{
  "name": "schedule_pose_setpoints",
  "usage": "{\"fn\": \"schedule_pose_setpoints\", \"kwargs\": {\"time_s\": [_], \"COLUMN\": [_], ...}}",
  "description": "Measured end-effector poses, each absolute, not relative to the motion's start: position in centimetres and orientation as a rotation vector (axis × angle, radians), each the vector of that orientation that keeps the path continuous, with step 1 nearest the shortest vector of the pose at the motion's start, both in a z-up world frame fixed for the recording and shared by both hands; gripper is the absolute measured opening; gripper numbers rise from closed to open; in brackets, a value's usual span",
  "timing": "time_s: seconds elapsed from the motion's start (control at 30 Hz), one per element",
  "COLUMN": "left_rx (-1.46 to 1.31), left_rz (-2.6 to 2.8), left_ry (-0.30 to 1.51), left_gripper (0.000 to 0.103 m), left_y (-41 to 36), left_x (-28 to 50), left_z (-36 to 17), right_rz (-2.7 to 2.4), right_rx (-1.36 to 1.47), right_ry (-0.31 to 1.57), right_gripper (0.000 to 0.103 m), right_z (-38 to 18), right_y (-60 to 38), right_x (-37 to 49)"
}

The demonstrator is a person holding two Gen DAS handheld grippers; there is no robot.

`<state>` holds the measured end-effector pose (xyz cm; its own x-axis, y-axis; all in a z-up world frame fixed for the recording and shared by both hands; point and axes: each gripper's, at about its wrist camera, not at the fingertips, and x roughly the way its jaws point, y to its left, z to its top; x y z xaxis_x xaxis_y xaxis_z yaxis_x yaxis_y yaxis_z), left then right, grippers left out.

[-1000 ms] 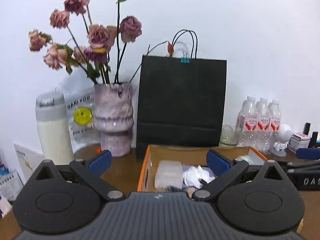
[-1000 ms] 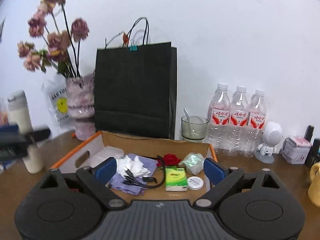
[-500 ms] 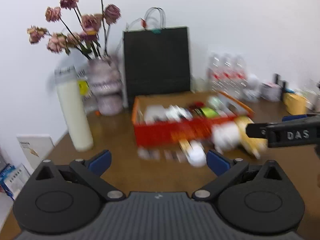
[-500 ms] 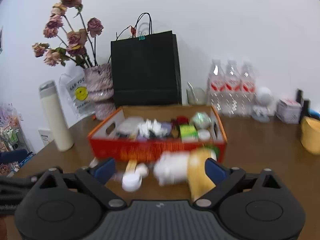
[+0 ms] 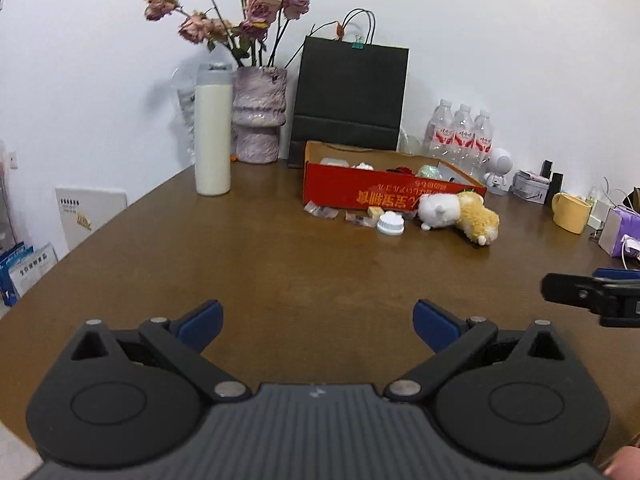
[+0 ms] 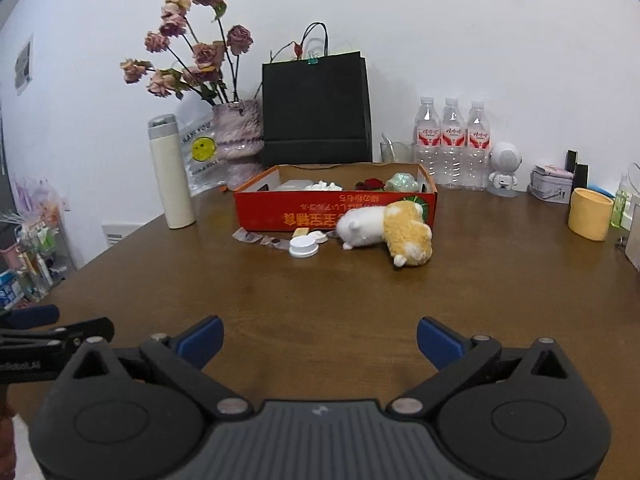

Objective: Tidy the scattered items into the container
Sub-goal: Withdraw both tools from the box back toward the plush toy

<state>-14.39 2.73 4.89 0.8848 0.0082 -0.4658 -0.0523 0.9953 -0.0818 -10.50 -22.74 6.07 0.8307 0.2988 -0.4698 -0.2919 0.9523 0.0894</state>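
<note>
A red cardboard box [image 6: 332, 212] [image 5: 376, 194] stands on the brown table far ahead, with several small items inside. In front of it lie a white and tan plush toy [image 6: 386, 230] [image 5: 460, 214], a white round lid [image 6: 303, 247] [image 5: 391, 225], a small yellow cube [image 6: 301, 233] and clear wrappers [image 6: 260, 239] [image 5: 320, 211]. My left gripper [image 5: 316, 318] and my right gripper [image 6: 319, 338] both hang open over bare table, well short of these things, with nothing between the blue pads.
Behind the box stand a black paper bag [image 6: 316, 108], a vase of dried roses [image 6: 236, 140], a white thermos [image 6: 170, 172], three water bottles [image 6: 452, 140] and a small robot figure [image 6: 505, 168]. A yellow mug [image 6: 590, 214] sits at the right. The table edge curves away at the left.
Both grippers have pulled back a long way from above the box. The plush toy and small items in front of the box have come into view. The right jaws widened slightly.
</note>
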Motion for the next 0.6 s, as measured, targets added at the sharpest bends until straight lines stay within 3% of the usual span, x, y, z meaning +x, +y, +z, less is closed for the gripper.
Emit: {"fn": "schedule_pose_setpoints", "kwargs": {"time_s": [0.27, 0.47, 0.53, 0.6], "left_rx": [-0.102, -0.104, -0.096, -0.075], "left_rz": [0.006, -0.09, -0.134, -0.164], "left_ry": [0.512, 0.529, 0.52, 0.539], "left_gripper": [0.103, 0.103, 0.099, 0.087], "left_y": [2.4, 1.8, 1.4, 0.6], "left_x": [-12.5, -6.0, -2.4, 1.6], "left_z": [4.2, 4.3, 4.7, 4.8], "right_rz": [0.293, 0.249, 0.235, 0.22], "right_rx": [0.02, 0.016, 0.03, 0.039], "right_ry": [0.527, 0.578, 0.577, 0.586], "right_gripper": [0.103, 0.103, 0.102, 0.101], "right_z": [4.9, 3.6, 3.7, 3.6], "right_y": [-23.1, -24.7, -25.5, -26.2], "right_x": [-8.7, -3.4, -0.6, 2.5]}}
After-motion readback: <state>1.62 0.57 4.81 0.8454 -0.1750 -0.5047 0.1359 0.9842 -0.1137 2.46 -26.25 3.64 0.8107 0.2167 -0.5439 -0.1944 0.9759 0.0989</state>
